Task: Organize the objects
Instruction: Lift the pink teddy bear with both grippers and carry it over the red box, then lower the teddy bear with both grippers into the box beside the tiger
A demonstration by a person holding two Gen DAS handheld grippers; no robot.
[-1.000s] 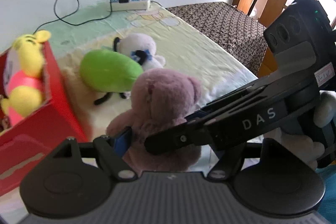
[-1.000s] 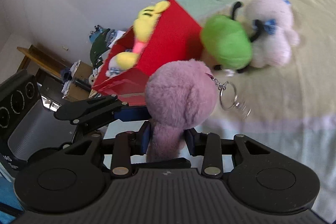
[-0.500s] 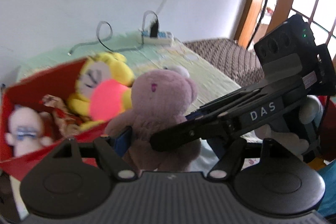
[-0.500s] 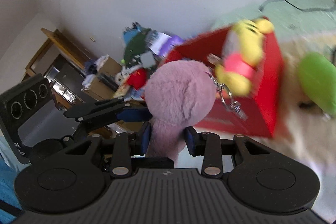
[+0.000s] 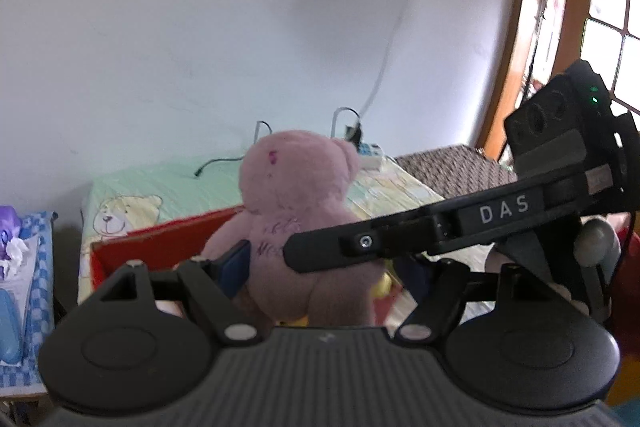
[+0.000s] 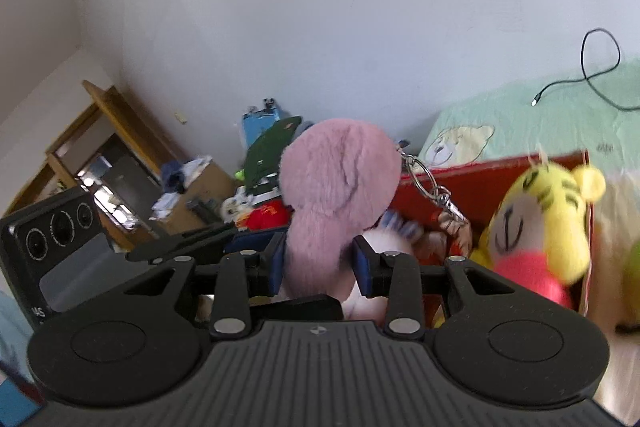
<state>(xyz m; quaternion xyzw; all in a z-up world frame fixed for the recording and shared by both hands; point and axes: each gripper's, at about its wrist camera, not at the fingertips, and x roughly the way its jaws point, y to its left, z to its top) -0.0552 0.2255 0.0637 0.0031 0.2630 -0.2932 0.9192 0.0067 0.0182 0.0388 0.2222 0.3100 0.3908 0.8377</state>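
White wall behind, w/ a bed (image 5: 168,183) below it. Both tongs squeeze the pink teddy bear (image 5: 296,211): left tongs (image 5: 320,267) grip its tummy, right tongs (image 6: 320,263) pinch its neck. Bear hangs upright, head at 12 o'clock, just above the red box (image 6: 480,179). Box sits at 6 o'clock under the bear, yellow tiger toy (image 6: 540,219) inside at 3 o'clock. Next move prob. straight down.
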